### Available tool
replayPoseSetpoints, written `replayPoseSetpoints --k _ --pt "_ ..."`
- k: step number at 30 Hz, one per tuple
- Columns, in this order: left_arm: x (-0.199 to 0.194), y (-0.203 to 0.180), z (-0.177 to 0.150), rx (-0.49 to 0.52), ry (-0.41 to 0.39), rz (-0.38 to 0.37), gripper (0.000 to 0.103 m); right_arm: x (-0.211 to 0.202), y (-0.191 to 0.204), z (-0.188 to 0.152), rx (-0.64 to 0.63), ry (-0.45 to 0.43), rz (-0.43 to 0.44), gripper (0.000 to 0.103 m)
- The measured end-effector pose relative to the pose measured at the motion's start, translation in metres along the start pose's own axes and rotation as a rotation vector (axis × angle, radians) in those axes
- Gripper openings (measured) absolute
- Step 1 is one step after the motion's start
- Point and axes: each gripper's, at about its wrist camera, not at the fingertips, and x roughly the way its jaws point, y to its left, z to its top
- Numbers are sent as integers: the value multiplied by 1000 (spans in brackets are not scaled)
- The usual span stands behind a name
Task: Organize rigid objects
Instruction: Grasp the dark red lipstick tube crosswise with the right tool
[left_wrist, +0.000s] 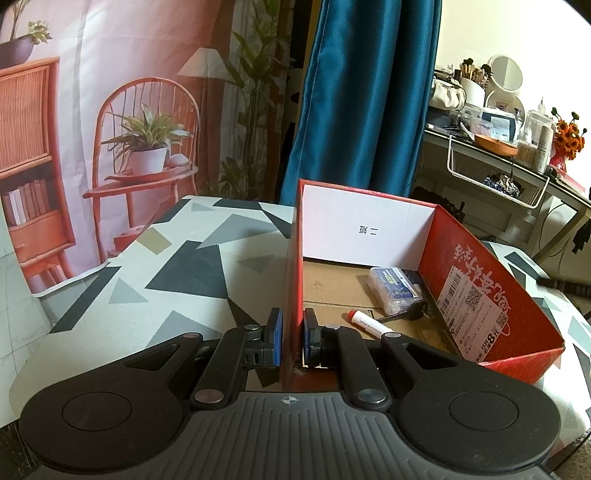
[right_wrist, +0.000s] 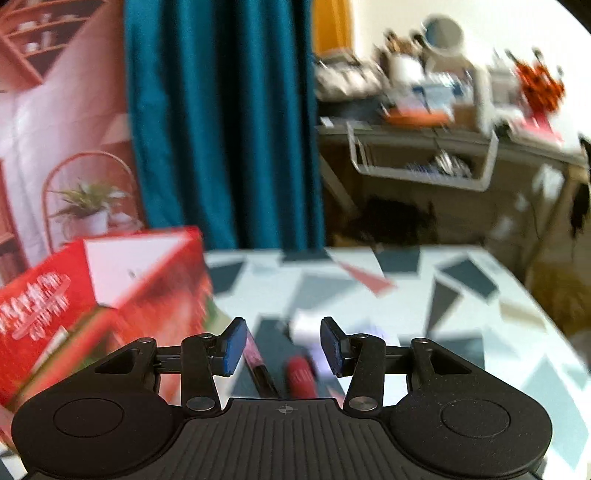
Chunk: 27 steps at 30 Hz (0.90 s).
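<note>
My left gripper (left_wrist: 292, 338) is shut on the near left wall of the red cardboard box (left_wrist: 524, 310), one blue pad on each side of the wall. Inside the box lie a clear plastic case (left_wrist: 394, 291), a white marker with a red cap (left_wrist: 369, 320) and a black key (left_wrist: 410, 312). In the blurred right wrist view my right gripper (right_wrist: 283, 345) is open and holds nothing. On the table below and between its fingers lie a red cylindrical object (right_wrist: 301, 376), a white object (right_wrist: 304, 328) and a dark flat strip (right_wrist: 260, 369). The red box (right_wrist: 74, 295) stands to its left.
The table wears a cloth with grey and black triangles (left_wrist: 184, 266). A teal curtain (left_wrist: 365, 92) and a printed backdrop (left_wrist: 110, 110) hang behind it. A cluttered desk (left_wrist: 509, 147) with a white wire basket stands at the back right.
</note>
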Motion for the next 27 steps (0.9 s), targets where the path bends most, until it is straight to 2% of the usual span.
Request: replayPoseSetpoints --k 3,5,11,12,13,17,22,27 --pt "0 -1 0 2 -3 2 12 13 -16 -22 51 96 -13 37" --pt "0 -2 0 10 -4 5 12 26 -25 -33 92 159 -17 30" --pt "0 -2 0 18 -1 7 12 47 -27 -44 127 230 -12 30" --pt "0 -3 0 21 -1 9 13 50 -27 -46 143 251 0 29" --pt "0 -3 0 22 0 9 13 52 -28 -49 160 270 10 23" --pt "0 -3 0 21 0 10 13 49 -23 -52 156 278 7 21" --pt "-1 -2 0 17 -3 7 13 42 -17 -53 169 314 61 24" --pt "0 0 0 5 -1 2 13 44 5 -53 125 333 123 25"
